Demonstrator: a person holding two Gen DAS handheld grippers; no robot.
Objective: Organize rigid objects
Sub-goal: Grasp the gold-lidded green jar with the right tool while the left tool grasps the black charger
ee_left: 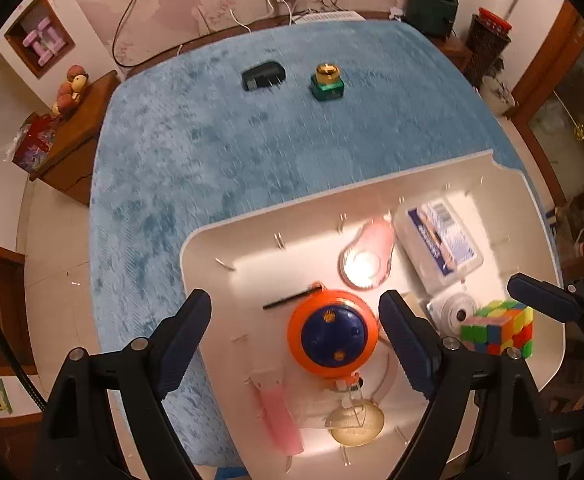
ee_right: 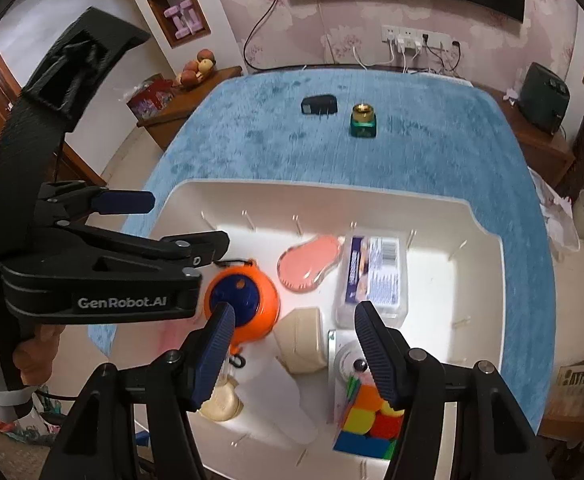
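A white tray [ee_left: 227, 236] sits at the near edge of the blue plush table [ee_left: 211, 140]. In it lie an orange and blue round toy [ee_left: 332, 334], a pink oval case [ee_left: 368, 254], a clear plastic box [ee_left: 438, 240], a colour cube [ee_left: 500, 332], a small white camera [ee_left: 454, 312] and a beige disc [ee_left: 356, 424]. My left gripper [ee_left: 296, 320] is open and empty above the orange toy. My right gripper [ee_right: 296, 344] is open and empty above the tray [ee_right: 488, 280], over a beige block [ee_right: 304, 340]. A black adapter [ee_left: 263, 76] and a green jar with a gold lid [ee_left: 328, 82] stand far back on the table.
A pink strip [ee_left: 279, 420] lies at the tray's near left. Wooden side cabinets [ee_left: 75, 128] flank the table, with fruit and a box on the left one. A dark speaker [ee_right: 544, 96] stands at the right. Wall sockets with cables [ee_right: 412, 40] are behind.
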